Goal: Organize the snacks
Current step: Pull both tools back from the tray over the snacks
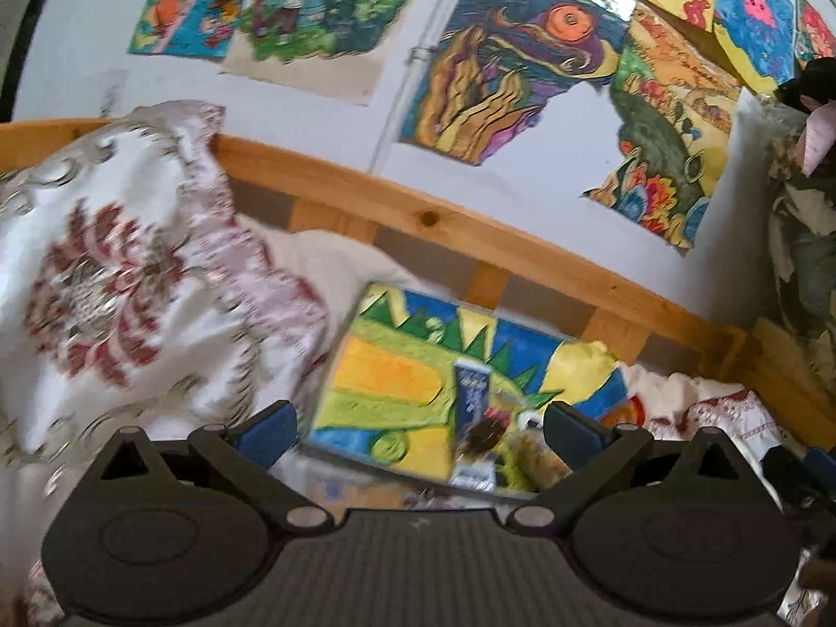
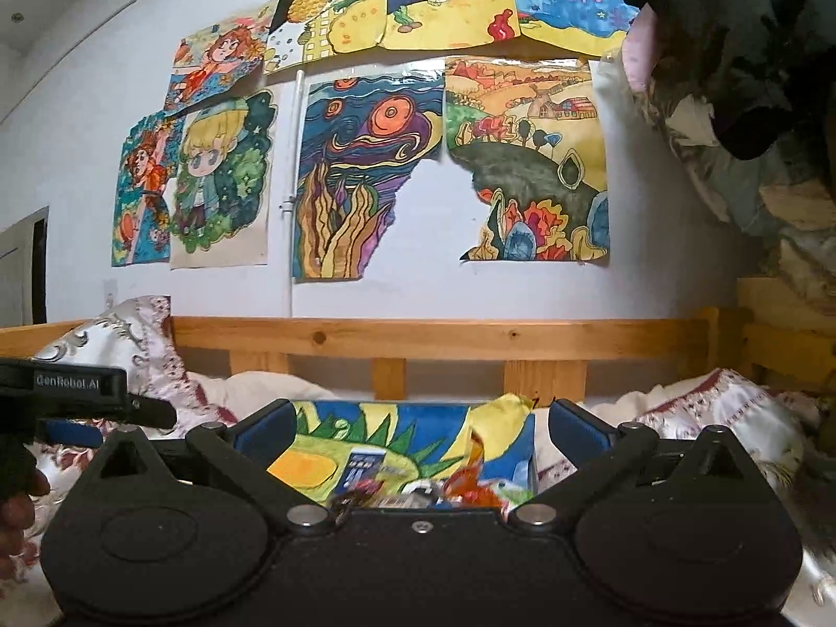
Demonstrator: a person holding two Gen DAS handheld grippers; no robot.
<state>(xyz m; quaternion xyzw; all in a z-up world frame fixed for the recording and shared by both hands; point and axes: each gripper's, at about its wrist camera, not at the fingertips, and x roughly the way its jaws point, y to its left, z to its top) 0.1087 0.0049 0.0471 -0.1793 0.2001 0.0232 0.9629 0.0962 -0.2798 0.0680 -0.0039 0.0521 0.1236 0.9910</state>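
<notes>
My left gripper [image 1: 418,428] hangs over the bed with its blue fingers [image 1: 266,426] spread wide and nothing between them. Ahead of it lies a painted sheet [image 1: 386,366], green, yellow and blue, flat on the bedding, and the snacks sit on its near right part: a tall blue packet [image 1: 473,418] stands out, with a blurred heap of smaller wrappers [image 1: 527,454] just beside it to the right. The left view is smeared, so I cannot make out what each wrapper is. A white pillow with red flowers [image 1: 120,271] leans against the wooden bed rail [image 1: 433,219] on the left.

My right gripper [image 2: 418,431] is also spread wide and holds nothing. Between its fingers [image 2: 575,428] I see the same painted sheet [image 2: 334,449], with a small blue packet [image 2: 360,470] and an orange wrapper [image 2: 470,475] among the pile near the gripper body; I cannot tell whether the fingers touch any of it. The other gripper's dark body [image 2: 68,386] shows at the left edge of this view. Above the rail [image 2: 444,337] the wall is covered in coloured drawings [image 2: 366,177], and a bundle of dark clothes [image 2: 731,52] hangs at upper right
</notes>
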